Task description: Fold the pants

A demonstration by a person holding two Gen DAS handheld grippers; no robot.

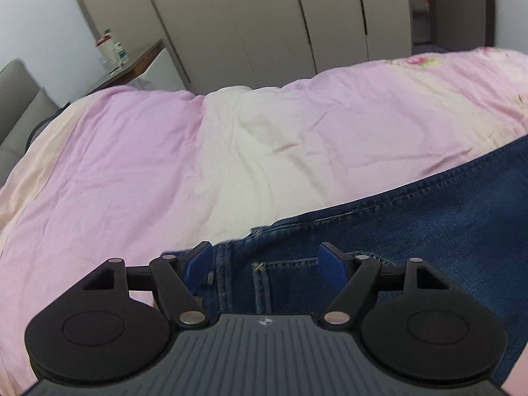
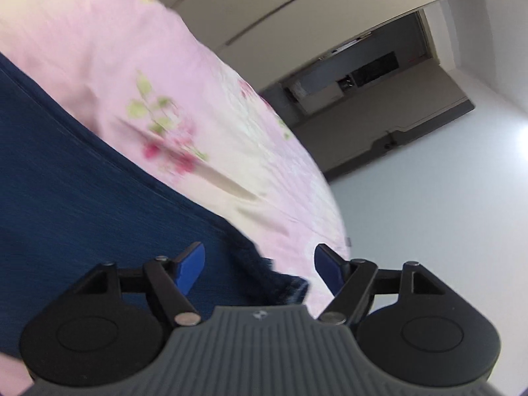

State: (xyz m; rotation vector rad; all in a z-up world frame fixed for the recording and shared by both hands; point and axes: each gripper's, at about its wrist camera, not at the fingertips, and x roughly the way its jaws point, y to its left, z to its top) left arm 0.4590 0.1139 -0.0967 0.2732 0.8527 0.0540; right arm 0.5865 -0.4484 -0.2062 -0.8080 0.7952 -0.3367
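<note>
Two grippers hover over a pair of dark blue jeans [image 1: 429,217] spread on a bed covered by a pink and cream quilt [image 1: 132,171]. Seen from the left wrist, the left gripper [image 1: 265,262] has its blue-padded fingers [image 1: 198,265] spread wide, nothing pinched between them; beneath the gap lies the denim with its tan stitching and a seamed corner that looks like a pocket. The jeans run from that spot toward the right edge of the picture, their upper edge a stitched seam against the quilt. Beyond the bed stand tall pale wardrobe doors [image 1: 264,16], and at the far left a small bedside table [image 1: 132,62] carries a few bottles [image 1: 110,48], with a grey upholstered piece [image 1: 16,99] beside it. Seen from the right wrist, the right gripper [image 2: 259,265] is likewise released, its fingers [image 2: 191,269] apart and pressing on nothing. The jeans [image 2: 82,198] fill the left part of this blurred view, and a frayed, ragged edge of denim lies in the gap between the fingers, close to the gripper body, without either pad touching it. To the right of the denim the quilt [image 2: 231,115] shows a print of pink flowers and green leaves, and past the bed's edge are a white wall and an open doorway [image 2: 363,76] into a darker room.
</note>
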